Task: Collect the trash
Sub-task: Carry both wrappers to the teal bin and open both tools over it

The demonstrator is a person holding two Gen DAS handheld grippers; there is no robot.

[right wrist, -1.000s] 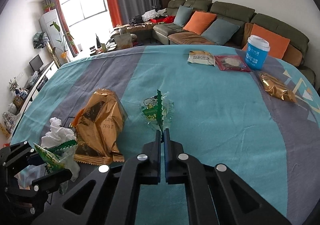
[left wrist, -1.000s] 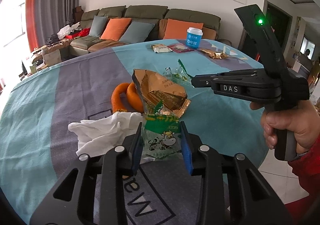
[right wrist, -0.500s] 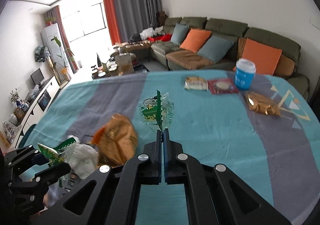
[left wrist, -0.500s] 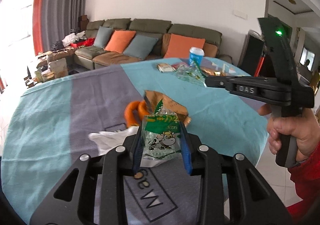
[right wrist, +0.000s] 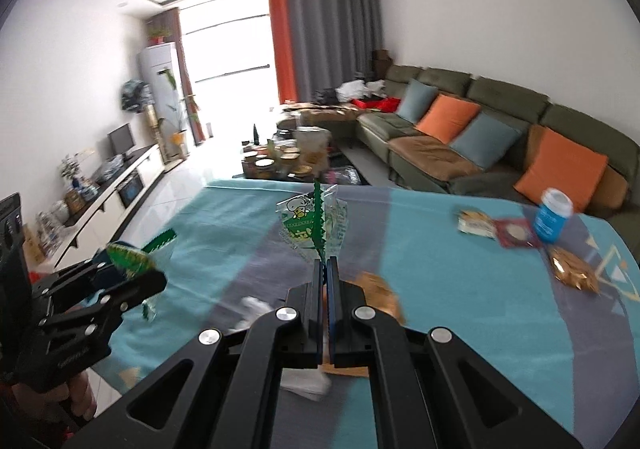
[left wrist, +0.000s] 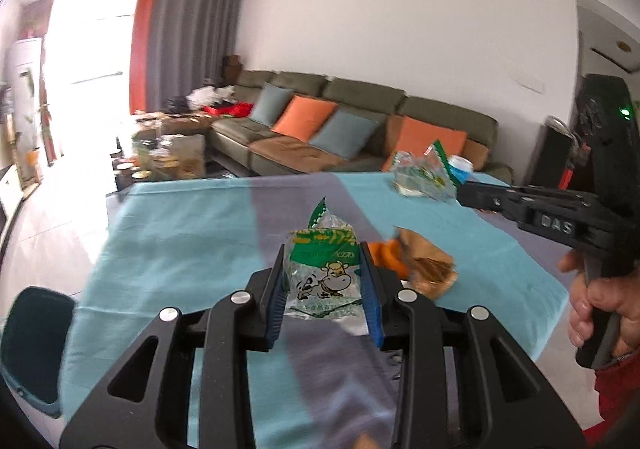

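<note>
Both claws (left wrist: 323, 285) (right wrist: 325, 269) tilt downward, each clamping a green wrapper (left wrist: 322, 273) (right wrist: 314, 227).

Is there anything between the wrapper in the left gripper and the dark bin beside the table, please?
Nothing visible blocks it. The left gripper holds the green wrapper clear above the tablecloth; the dark bin sits off the table's left edge, with only open cloth between.

"DAS" stands on the right claw (left wrist: 460, 191) body
</note>
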